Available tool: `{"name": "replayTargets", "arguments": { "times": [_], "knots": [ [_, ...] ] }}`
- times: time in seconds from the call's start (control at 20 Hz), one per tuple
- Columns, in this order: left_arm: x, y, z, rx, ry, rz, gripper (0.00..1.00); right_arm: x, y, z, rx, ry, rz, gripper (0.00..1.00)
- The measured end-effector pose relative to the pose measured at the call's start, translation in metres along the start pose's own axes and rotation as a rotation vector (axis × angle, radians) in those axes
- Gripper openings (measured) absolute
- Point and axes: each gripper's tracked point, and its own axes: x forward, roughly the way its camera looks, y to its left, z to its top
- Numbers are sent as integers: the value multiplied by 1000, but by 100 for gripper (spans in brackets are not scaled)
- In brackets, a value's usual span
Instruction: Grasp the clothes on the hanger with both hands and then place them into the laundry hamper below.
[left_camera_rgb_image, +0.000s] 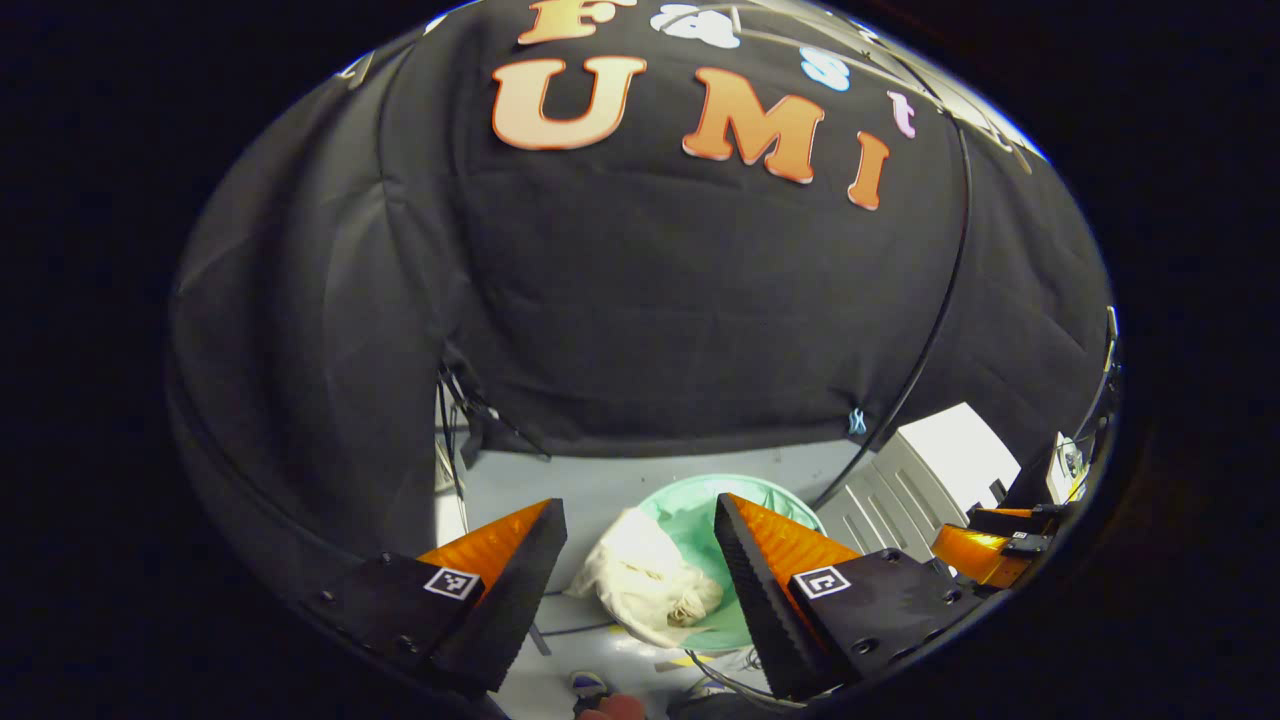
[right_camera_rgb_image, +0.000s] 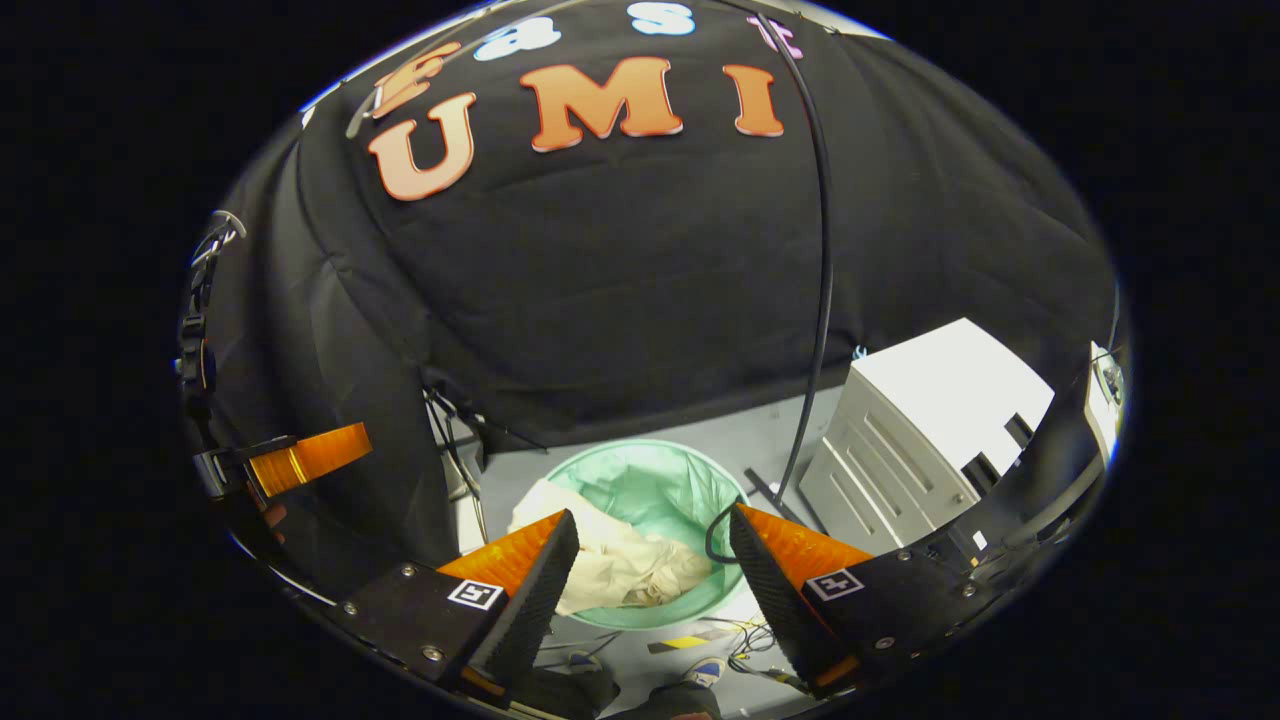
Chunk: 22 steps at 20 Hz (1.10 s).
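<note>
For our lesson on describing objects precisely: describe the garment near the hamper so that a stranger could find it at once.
On the grey floor below the black cloth wall stands a round, pale green laundry hamper. Draped over its rim, partly inside, lies a crumpled cream-white cloth garment, the one soft pale thing beside the boxy white cabinet.

The right gripper (right_camera_rgb_image: 640, 570) hangs above the booth floor with its two orange, black-padded fingers (right_camera_rgb_image: 520, 590) spread apart and nothing between them, framing a pale green laundry hamper (right_camera_rgb_image: 650, 490) at lower centre of the frame. A cream-coloured garment (right_camera_rgb_image: 610, 565) lies draped over the hamper's near left rim, partly inside and partly spilling out. A white cabinet (right_camera_rgb_image: 930, 440) stands on the grey floor at right, a black cable (right_camera_rgb_image: 822, 300) runs down the dark cloth wall toward the hamper, and the other gripper (right_camera_rgb_image: 300, 455) juts in at the left edge.
</note>
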Motion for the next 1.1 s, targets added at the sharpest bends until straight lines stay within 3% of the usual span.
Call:
{"name": "replayTargets", "arguments": {
  "times": [0.5, 0.8, 0.9, 0.95, 1.05, 1.1],
  "knots": [
    [-114, -6, 158, -36, -387, -34, 97, -129, 2, 179, -43, -406, -8, 94],
    [-172, 10, 214, -5, -570, 23, 100, -203, -18, 246, -61, -588, -46, 94],
    [-182, 19, 226, 8, -599, 71, 93, -225, -26, 259, -59, -645, -69, 94],
    [-189, 18, 231, 10, -621, 75, 100, -234, -30, 267, -47, -670, -78, 94],
    [-201, 18, 241, -1, -657, 73, 97, -249, -40, 276, -25, -701, -102, 93],
    [-206, 15, 244, -8, -671, 64, 100, -257, -47, 278, -21, -718, -117, 93]
  ]
}}
